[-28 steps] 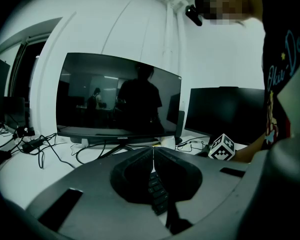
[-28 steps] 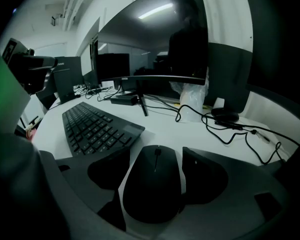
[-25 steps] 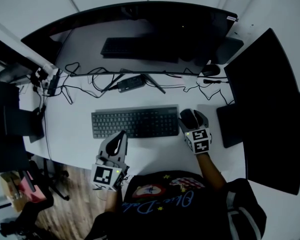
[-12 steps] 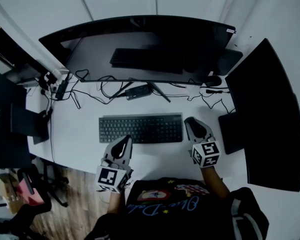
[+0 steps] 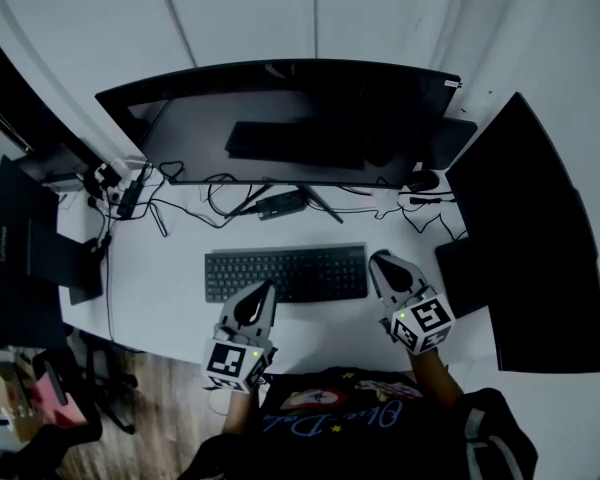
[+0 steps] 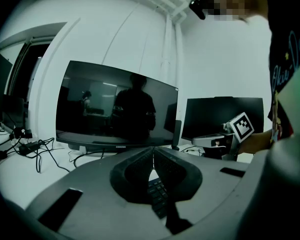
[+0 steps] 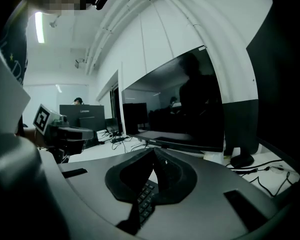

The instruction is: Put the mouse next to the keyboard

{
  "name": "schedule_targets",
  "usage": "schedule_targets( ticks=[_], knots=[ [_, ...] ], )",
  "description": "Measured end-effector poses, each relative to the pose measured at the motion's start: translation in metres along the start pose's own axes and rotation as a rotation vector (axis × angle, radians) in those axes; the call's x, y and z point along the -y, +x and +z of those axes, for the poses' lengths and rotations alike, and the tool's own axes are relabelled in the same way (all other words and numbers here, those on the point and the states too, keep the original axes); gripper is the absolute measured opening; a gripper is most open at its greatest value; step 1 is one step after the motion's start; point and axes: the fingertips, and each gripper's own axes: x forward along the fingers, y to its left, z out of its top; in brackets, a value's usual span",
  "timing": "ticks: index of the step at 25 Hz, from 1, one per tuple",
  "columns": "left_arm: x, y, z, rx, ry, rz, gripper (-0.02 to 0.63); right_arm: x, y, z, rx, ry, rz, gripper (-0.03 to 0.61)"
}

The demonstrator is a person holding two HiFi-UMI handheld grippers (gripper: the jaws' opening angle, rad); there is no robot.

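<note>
The white counter (image 5: 160, 283) is carrying the keyboard (image 5: 285, 274), with the monitor (image 5: 290, 118) at twelve o'clock. The left gripper (image 5: 269, 288) and right gripper (image 5: 378, 261) are hovering with fingers together, empty.

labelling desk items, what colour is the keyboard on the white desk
The flat rectangular keyboard is dark grey-black, clearest in the head view.

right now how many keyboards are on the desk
1. The keyboard lies on the desk in front of the curved monitor; the keyboard shape on that screen looks like its reflection.
</note>
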Motion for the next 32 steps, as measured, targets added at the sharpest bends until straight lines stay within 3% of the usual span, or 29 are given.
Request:
schedule_targets(
  ticks=[32],
  knots=[
    [-0.007, -0.019, -0.009, -0.024, -0.013, 0.019, 0.005, -0.017, -0.004, 0.012, 0.026, 0.001, -0.009, -0.002]
  ],
)
